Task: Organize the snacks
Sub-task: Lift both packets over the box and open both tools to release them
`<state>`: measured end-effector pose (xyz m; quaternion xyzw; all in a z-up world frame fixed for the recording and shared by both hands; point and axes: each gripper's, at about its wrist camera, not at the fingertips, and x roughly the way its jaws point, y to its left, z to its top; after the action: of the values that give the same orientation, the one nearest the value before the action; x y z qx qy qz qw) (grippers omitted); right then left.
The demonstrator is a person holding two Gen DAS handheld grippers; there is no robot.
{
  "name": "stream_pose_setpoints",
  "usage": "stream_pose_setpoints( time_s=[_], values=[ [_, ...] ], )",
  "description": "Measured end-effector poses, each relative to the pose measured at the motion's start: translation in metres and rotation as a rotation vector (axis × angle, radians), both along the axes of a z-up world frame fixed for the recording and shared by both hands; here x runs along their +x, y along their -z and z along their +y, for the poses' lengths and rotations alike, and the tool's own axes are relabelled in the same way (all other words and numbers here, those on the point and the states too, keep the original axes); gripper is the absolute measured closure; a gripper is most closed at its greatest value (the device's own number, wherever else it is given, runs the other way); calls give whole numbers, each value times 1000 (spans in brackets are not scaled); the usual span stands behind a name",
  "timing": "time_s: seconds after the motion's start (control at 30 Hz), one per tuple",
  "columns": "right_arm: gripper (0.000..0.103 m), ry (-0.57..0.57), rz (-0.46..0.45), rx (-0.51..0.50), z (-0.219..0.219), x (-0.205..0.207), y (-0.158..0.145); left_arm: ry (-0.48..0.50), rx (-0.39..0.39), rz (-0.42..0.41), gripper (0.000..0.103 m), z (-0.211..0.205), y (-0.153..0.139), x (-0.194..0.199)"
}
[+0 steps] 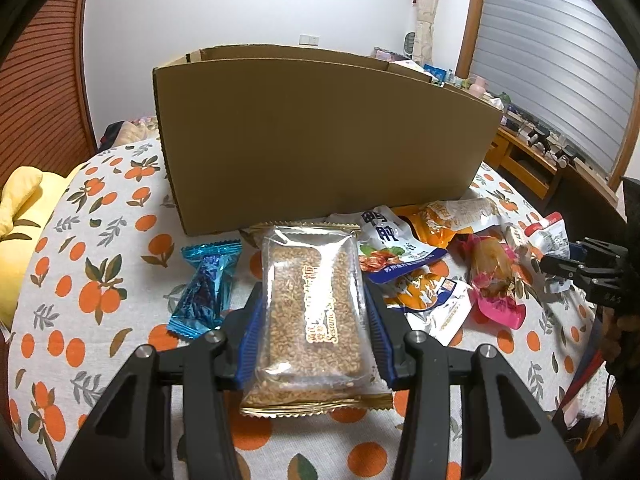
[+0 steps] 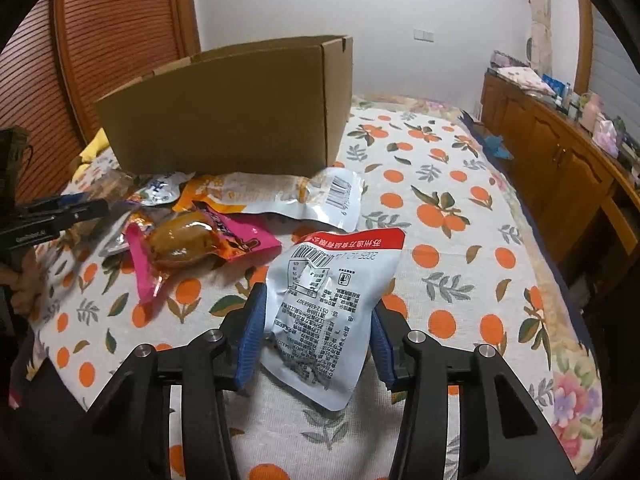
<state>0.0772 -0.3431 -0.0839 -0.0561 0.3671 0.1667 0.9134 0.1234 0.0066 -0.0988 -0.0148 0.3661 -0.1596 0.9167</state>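
Observation:
My left gripper [image 1: 314, 292] is shut on a clear sesame bar packet [image 1: 316, 320], its blue pads pressing both long sides just above the cloth. In the right wrist view my right gripper [image 2: 318, 300] is shut on a silver pouch with a red strip [image 2: 332, 276], printed side up. An open cardboard box [image 1: 320, 140] stands behind the snacks, also seen as the cardboard box [image 2: 224, 128]. A blue candy wrapper [image 1: 206, 284] lies left of the sesame bar. A pink packet [image 2: 192, 240] and an orange pouch [image 2: 264, 192] lie loose in front of the box.
An orange-print tablecloth [image 1: 100, 280] covers the surface. A white and blue pouch [image 1: 392, 248] lies in the snack pile. A yellow cushion [image 1: 20, 208] sits at the far left. A wooden cabinet [image 2: 560, 152] with clutter on top runs along the right.

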Motion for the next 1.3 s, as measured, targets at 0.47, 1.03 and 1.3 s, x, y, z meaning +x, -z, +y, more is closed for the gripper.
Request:
stream_pose_setpoints(
  time_s=[0.47,1.03,1.3],
  values=[
    [55,-76,-66,25,24,-2,-29,7,-10,-37,57,1,-24,-8],
    [55,-133,-131,35,45,10,-63,34,-18,-120,57,-7,-75,-2],
    [55,-162,-160,50,60,24,-85,49,-17,-152,57,-11,-97,11]
  ],
)
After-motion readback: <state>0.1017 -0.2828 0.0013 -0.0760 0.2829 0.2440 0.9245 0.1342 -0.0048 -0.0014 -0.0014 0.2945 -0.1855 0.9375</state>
